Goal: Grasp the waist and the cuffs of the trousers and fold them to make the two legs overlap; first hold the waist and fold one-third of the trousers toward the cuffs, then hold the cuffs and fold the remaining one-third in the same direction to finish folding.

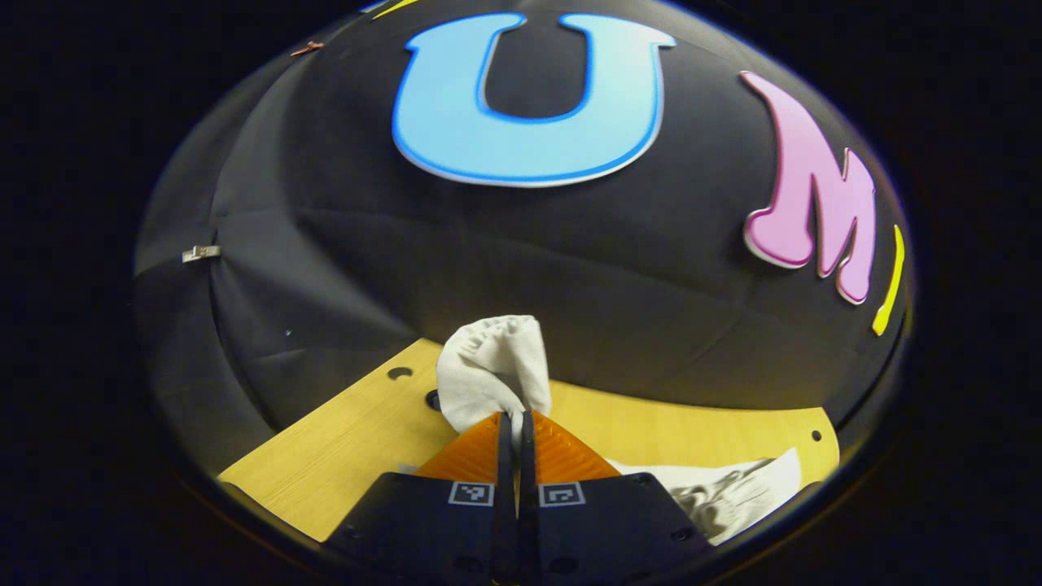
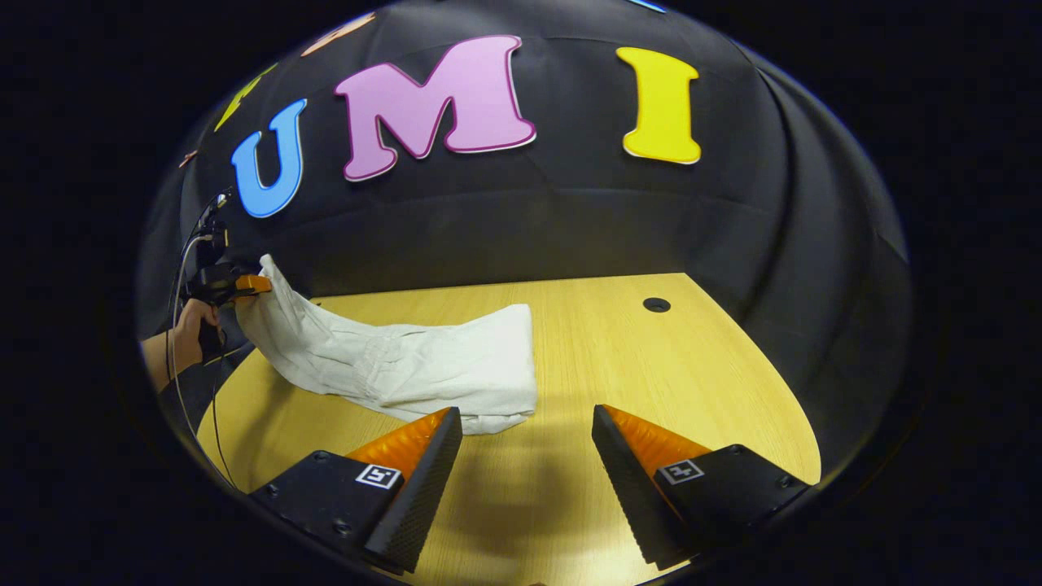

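- The left tongs (image 1: 514,423) are pinched narrow on a bunched end of the trousers (image 2: 407,362), lifting it off the table (image 2: 667,382); whether that end is waist or cuffs I cannot tell
- The right tongs (image 2: 527,423) stand wide with nothing between them, hovering just beside the far end, which lies flat on the table
- Risks, as I judge them: the thin pinch may slip and drop the cloth; one raised end could drag the rest askew, so the legs stop overlapping; a late right grasp may catch a single layer
- Trousers: pale, soft, creased fabric, gathered at the grip; table: smooth light wood grain with small round holes
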